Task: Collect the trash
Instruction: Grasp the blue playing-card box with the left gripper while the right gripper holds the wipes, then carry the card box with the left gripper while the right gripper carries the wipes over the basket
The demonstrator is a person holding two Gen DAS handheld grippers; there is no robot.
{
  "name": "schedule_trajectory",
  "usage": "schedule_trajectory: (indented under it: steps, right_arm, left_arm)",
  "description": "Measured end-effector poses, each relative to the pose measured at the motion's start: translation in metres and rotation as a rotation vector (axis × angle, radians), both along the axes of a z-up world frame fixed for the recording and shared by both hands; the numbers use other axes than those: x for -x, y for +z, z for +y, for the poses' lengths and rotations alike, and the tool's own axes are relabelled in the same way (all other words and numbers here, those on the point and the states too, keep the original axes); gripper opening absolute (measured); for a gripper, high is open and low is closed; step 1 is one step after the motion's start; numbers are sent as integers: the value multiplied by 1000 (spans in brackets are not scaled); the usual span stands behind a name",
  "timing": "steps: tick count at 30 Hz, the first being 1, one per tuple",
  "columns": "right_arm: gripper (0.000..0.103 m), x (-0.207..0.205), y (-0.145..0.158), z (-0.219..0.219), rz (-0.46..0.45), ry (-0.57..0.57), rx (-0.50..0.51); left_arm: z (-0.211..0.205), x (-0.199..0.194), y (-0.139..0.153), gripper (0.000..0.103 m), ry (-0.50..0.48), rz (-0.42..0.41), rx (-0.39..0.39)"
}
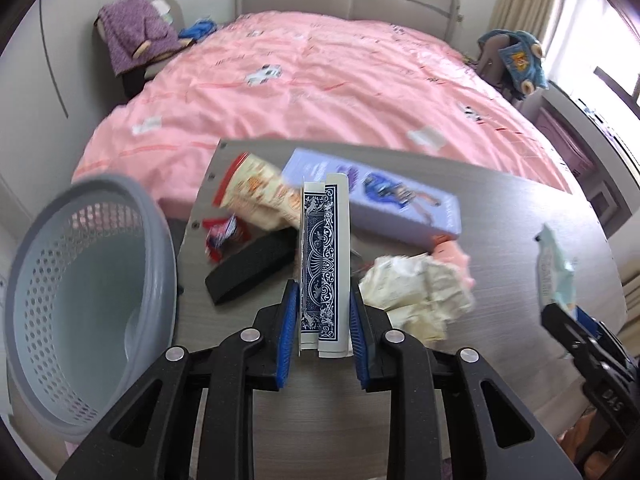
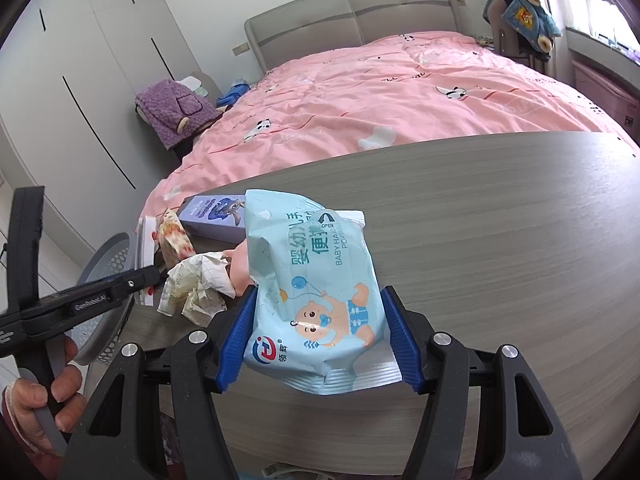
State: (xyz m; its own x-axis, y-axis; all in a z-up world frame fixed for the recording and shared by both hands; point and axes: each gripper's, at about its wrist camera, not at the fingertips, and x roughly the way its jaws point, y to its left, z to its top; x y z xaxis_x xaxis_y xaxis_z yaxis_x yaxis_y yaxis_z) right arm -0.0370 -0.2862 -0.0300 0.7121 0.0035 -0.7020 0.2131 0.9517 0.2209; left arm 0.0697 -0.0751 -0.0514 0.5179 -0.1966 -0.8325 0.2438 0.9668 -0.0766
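Two hand-held grippers work over a grey surface [image 2: 500, 220]: the left hand-held gripper [image 1: 323, 320] clamps a blue playing-card box [image 1: 323, 264], the right hand-held gripper [image 2: 320, 336] grips a wet-wipes pack [image 2: 316, 280].

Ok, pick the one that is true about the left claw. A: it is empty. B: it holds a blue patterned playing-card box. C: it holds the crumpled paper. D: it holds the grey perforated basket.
B: the left claw has the blue patterned playing-card box standing upright between its blue pads, while the crumpled white paper lies on the table and the grey perforated plastic basket sits apart to the side.
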Motion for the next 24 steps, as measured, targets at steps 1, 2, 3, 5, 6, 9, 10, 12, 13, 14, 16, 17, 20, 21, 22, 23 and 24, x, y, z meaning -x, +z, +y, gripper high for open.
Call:
schedule_trajectory:
  steps: [1, 2, 3, 5, 6, 9, 10, 12, 13, 14, 16, 17, 20, 21, 22, 23, 24]
  right_arm:
    - [60, 1, 1, 0, -1, -1, 1]
    - [60, 1, 2, 1, -3, -1, 2]
    - [60, 1, 3, 1, -5, -2, 2]
    - [60, 2, 5, 2, -8, 0, 6]
    - [60, 2, 7, 3, -11, 2, 8]
    - [60, 1, 12, 8, -19, 9, 16]
    - [60, 1, 14, 10, -22, 13, 18]
    - [60, -1, 19, 16, -27, 25, 24]
    - [60, -2, 20, 19, -29, 31, 25]
    - [60, -3, 22, 24, -32, 40, 27]
    - [60, -6, 25, 33, -36, 57, 32]
    - [60, -7, 27, 38, -38, 67, 35]
    - [60, -13, 30, 57, -42, 106, 45]
    - [60, -15, 31, 62, -41, 116, 49]
    - [60, -18, 31, 70, -40, 130, 54]
    - [60, -21, 31, 77, -38, 143, 58]
    - [60, -23, 30, 82, -35, 153, 60]
  left_arm:
    - [-2, 2, 4, 24, -10, -13, -1]
    - [-3, 5, 8, 24, -17, -24, -2]
    - [-4, 7, 12, 24, -22, -34, -4]
    - [-5, 12, 19, 24, -33, -58, -8]
    - [-4, 13, 22, 24, -34, -66, -10]
    - [5, 17, 32, 24, -24, -93, -13]
    - [10, 17, 35, 24, -16, -102, -16]
    - [18, 19, 39, 24, -3, -114, -20]
    - [24, 20, 41, 24, 8, -122, -26]
    - [30, 20, 42, 24, 18, -129, -32]
    - [42, 23, 45, 24, 37, -141, -43]
    - [49, 23, 45, 24, 49, -144, -47]
    - [69, 24, 45, 24, 80, -147, -44]
    - [74, 24, 44, 24, 89, -148, -45]
    - [81, 25, 44, 24, 100, -149, -45]
    - [89, 25, 43, 24, 110, -149, -44]
    - [96, 25, 42, 24, 119, -147, -42]
